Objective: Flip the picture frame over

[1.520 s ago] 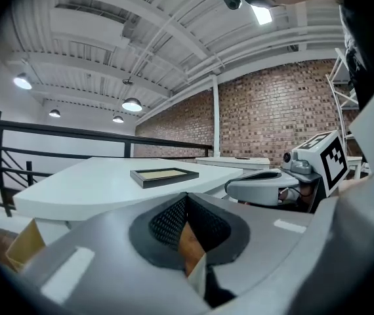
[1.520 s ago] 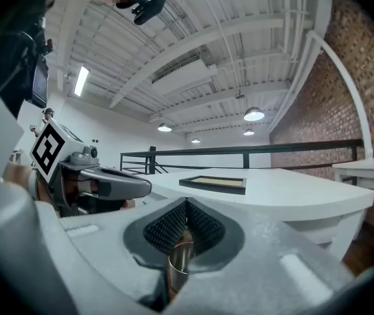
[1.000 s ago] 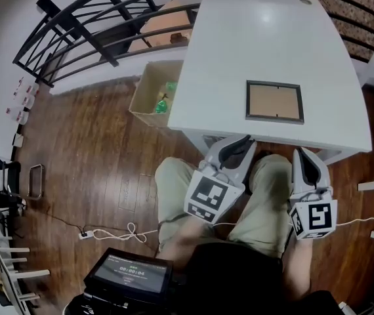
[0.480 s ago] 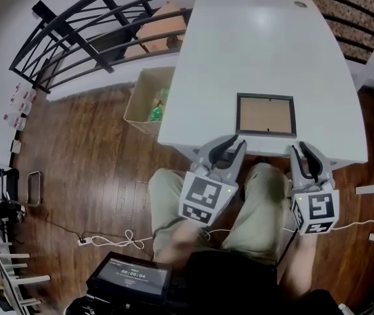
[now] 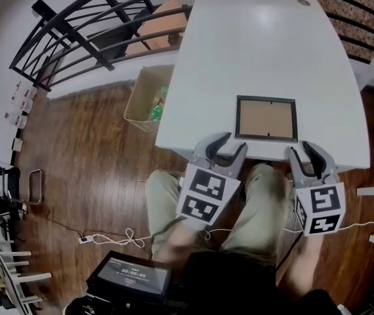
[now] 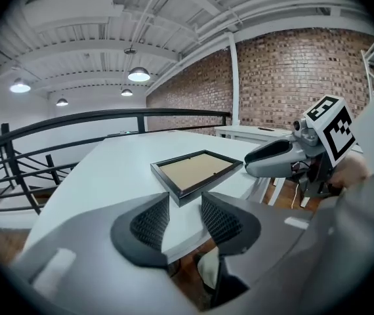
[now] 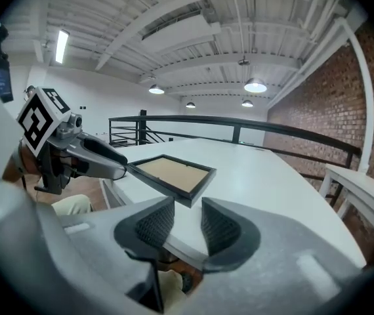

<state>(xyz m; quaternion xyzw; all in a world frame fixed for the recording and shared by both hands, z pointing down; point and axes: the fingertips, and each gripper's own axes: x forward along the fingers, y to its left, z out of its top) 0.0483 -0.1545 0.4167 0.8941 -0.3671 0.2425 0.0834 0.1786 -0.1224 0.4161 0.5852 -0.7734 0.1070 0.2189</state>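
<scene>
Approach step I reckon, nothing grabbed yet; left claw (image 5: 230, 146) and right claw (image 5: 304, 152) have both just been opening, jaws apart with nothing between them, hanging just off the bench's (image 5: 259, 44) near edge; the picture frame (image 5: 266, 118) lies flat close to that edge, ahead between the two; black rim, tan board with small tabs facing up, probably the back; next I'd need a jaw under a side rim, then pinch, lift and roll.
</scene>
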